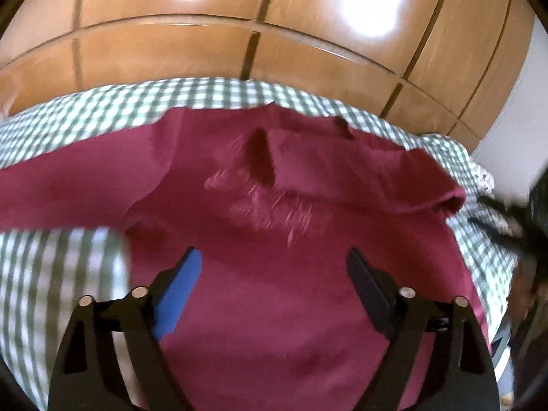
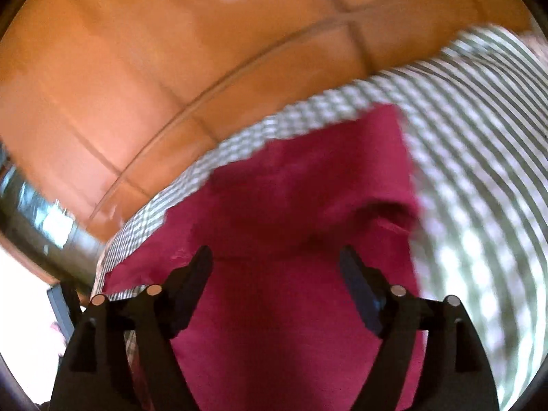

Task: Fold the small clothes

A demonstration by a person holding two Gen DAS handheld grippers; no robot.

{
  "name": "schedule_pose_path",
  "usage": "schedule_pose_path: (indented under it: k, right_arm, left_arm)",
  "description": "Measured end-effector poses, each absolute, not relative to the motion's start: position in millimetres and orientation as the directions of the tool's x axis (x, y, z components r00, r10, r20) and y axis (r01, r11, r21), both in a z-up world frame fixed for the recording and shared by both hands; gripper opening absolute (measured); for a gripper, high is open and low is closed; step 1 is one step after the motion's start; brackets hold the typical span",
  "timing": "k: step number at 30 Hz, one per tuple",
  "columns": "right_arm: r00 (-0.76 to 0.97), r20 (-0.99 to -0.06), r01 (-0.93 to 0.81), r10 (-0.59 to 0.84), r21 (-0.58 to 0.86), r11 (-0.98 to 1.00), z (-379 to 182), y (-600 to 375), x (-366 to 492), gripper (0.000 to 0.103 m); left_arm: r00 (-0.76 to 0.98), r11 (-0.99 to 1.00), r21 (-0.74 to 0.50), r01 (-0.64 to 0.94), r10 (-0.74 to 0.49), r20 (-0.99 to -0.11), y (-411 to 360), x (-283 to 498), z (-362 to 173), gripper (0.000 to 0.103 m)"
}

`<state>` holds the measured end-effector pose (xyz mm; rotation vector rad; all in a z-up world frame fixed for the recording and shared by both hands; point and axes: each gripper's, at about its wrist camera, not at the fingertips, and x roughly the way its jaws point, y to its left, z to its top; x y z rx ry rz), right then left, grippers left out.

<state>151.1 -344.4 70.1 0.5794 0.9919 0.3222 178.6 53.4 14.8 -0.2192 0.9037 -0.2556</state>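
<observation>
A dark red small garment [image 1: 291,198] lies spread on a green-and-white checked cloth [image 1: 85,116]. It has a faint pale print in the middle and one edge rolled over at the right. My left gripper [image 1: 274,260] is open and empty, just above the garment. In the right wrist view the same red garment [image 2: 291,205] lies on the checked cloth [image 2: 462,171]. My right gripper [image 2: 275,260] is open and empty above it. Both views are blurred by motion.
Brown wooden cabinet doors [image 1: 239,34] stand behind the checked surface and show in the right wrist view [image 2: 137,68] too. A dark object [image 1: 534,233] sits at the right edge of the left wrist view. A metallic rail [image 2: 30,212] is at the left.
</observation>
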Motion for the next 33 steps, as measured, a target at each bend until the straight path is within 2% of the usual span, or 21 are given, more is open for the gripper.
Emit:
schedule_pose_path:
  k: [6,8,9,10,11,12,13,19,25,29,33]
  right_arm:
    - [0.545,-0.63,0.132,0.553,0.716,0.686,46.8,-392.0,151.2,0.084]
    - [0.557,-0.603,0.151,0.571,0.749,0.645,43.9,-397.5,157.2,0.084]
    - [0.557,-0.583,0.157,0.591,0.773,0.615,39.7,-397.2,161.9,0.084]
    - [0.555,-0.566,0.159,0.609,0.791,0.59,36.6,-395.7,166.7,0.085]
    - [0.554,-0.553,0.158,0.623,0.804,0.573,34.1,-393.1,171.6,0.085]
    - [0.555,-0.542,0.158,0.632,0.814,0.559,31.8,-389.9,178.4,0.085]
    - [0.561,-0.534,0.161,0.632,0.819,0.55,29.8,-388.2,184.7,0.086]
    - [0.602,-0.498,0.164,0.624,0.842,0.514,27.0,-390.6,203.8,0.086]
    - [0.495,-0.571,0.129,0.655,0.794,0.594,20.9,-365.3,185.4,0.088]
    - [0.441,-0.591,0.021,0.676,0.76,0.65,44.2,-351.7,173.6,0.087]
    - [0.513,-0.654,-0.047,0.556,0.626,0.779,79.3,-336.8,190.9,0.087]
  left_arm:
    - [0.478,0.924,-0.378,0.064,-0.361,-0.801,30.0,253.9,-8.2,0.077]
    - [0.467,0.915,-0.401,0.036,-0.37,-0.803,23.3,273.2,-14.2,0.066]
    - [0.458,0.913,-0.406,0.035,-0.376,-0.806,21.4,277.7,-16.6,0.052]
    - [0.448,0.918,-0.396,0.03,-0.366,-0.816,17.4,284.9,-18.3,0.033]
    - [0.447,0.92,-0.391,0.035,-0.364,-0.817,15.0,288.6,-18.0,0.021]
    - [0.447,0.916,-0.398,0.051,-0.377,-0.811,13.1,291.8,-15.7,0.014]
    - [0.476,0.918,-0.394,0.052,-0.37,-0.798,13.5,292.0,-7.0,0.011]
    - [0.62,0.893,-0.447,0.055,-0.381,-0.686,49.5,276.9,49.6,0.008]
    - [0.565,0.93,-0.368,-0.008,-0.299,-0.769,69.4,268.2,15.5,0.008]
    - [0.531,0.936,-0.351,-0.025,-0.285,-0.798,71.4,263.7,-6.1,0.008]
    - [0.542,0.936,-0.351,-0.013,-0.288,-0.789,70.7,261.9,-5.2,0.008]
